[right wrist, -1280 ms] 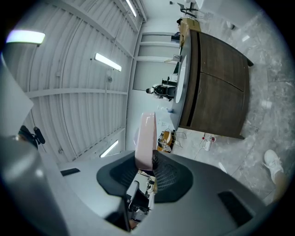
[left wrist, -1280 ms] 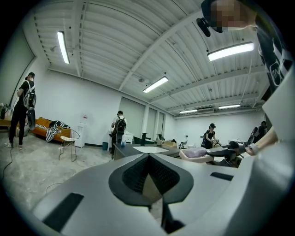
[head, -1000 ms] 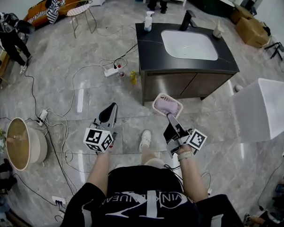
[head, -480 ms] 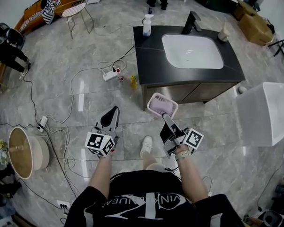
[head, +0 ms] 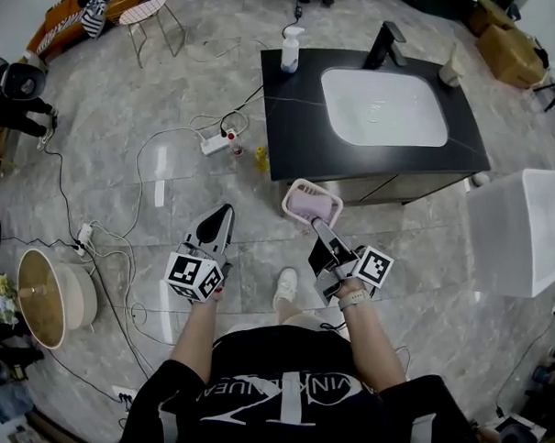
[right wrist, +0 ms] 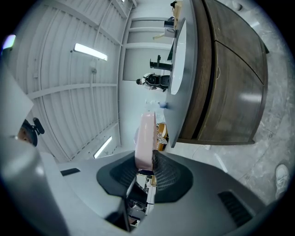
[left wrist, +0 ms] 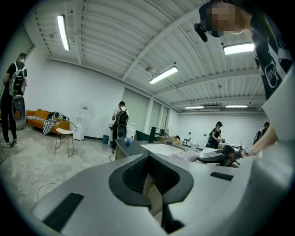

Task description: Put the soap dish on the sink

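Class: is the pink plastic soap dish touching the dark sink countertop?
Apart. In the right gripper view, the pink plastic soap dish, clamped in the right gripper, stands short of the dark sink countertop, with background visible between.

The soap dish [head: 312,206] looks like smooth pale-pink plastic with a soft sheen. The desk [head: 295,125] top is dark, matt and stone-like around a glossy white sink [head: 383,106]. Its cabinet front [right wrist: 230,92] shows brown wood grain. The floor [head: 98,116] is polished grey marble-look tile. The left gripper [head: 223,212] and right gripper [head: 316,225] have matt grey plastic shells, and their fingers [right wrist: 170,173] are lined with black ribbed pads.
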{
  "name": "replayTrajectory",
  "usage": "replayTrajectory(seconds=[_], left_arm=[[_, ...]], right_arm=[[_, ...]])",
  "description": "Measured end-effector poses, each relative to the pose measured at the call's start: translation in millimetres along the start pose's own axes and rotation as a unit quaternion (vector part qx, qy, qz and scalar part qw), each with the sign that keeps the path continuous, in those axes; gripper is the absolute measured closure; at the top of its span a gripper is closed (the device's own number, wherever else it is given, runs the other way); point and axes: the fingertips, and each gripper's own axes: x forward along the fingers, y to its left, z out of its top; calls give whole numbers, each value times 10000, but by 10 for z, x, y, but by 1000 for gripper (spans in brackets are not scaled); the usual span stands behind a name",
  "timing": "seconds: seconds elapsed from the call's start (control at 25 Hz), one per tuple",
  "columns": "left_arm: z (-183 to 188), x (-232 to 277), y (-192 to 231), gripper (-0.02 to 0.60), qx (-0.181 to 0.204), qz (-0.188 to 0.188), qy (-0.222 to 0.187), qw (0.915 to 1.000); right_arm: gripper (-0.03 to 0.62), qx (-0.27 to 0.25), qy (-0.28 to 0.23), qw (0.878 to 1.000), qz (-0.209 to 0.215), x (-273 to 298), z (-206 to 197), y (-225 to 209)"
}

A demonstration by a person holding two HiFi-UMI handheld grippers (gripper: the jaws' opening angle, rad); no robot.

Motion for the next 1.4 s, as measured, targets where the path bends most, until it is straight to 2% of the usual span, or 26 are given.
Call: replayTrajectory(seconds=[0.32,0.72,1.04,1.4], left_arm=[[53,488,55,567,-28,-73,-74,9999],[-139,842,50,568,-175,-219,159,9995],[-300,1148,57,568,-266,-476,373,9978],[-307,1427,111,568,-241,-793,509,9953]], right_arm=[[499,65,81,9999,-127,230,290,-227],[499,246,-75,9985,-480,530,405,-535],[499,396,-160,9962,-753,776,541,-669],[499,654,-250,9917,-1077,1000,645,-790]])
